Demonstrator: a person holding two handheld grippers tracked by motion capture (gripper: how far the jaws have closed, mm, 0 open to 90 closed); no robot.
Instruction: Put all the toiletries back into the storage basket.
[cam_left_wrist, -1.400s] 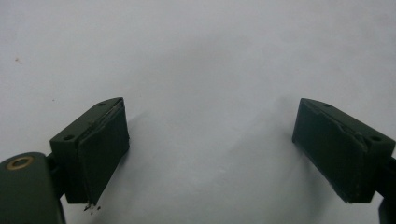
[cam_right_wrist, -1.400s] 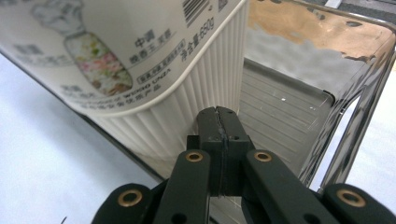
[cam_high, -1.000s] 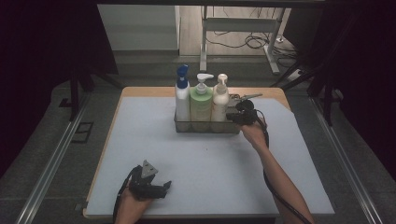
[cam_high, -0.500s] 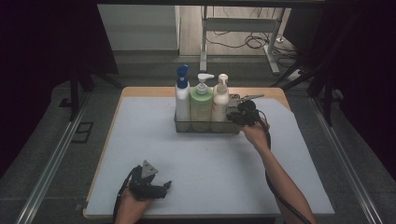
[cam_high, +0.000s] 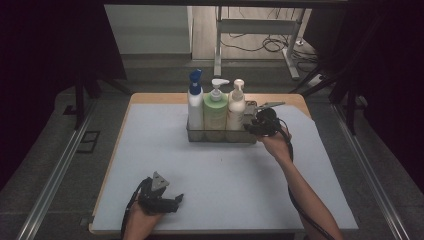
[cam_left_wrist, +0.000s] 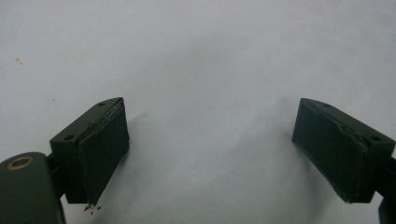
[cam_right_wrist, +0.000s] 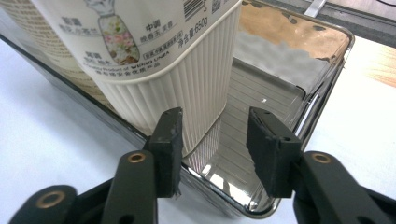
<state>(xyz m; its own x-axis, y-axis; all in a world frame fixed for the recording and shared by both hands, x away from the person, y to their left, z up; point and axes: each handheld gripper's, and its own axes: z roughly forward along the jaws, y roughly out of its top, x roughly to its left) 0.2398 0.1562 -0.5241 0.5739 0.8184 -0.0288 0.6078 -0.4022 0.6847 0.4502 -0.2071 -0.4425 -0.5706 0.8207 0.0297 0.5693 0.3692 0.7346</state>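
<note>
A shiny metal tray (cam_high: 220, 136) stands at the table's far middle. It holds a white bottle with a blue cap (cam_high: 195, 102), a green pump bottle (cam_high: 215, 109) and a cream pump bottle (cam_high: 236, 107). My right gripper (cam_high: 251, 127) is at the tray's right end. In the right gripper view it (cam_right_wrist: 215, 140) is open, its jaws astride the tray's near wall (cam_right_wrist: 224, 193) beside the cream bottle (cam_right_wrist: 154, 56). My left gripper (cam_high: 175, 200) rests open near the front edge, with only bare tabletop between its jaws (cam_left_wrist: 212, 149).
A pale blue mat (cam_high: 225, 180) covers the wooden table. The right part of the tray's floor (cam_right_wrist: 275, 88) is bare. Dark floor and metal rails (cam_high: 55, 170) flank the table, and a desk frame with cables (cam_high: 260, 35) stands beyond it.
</note>
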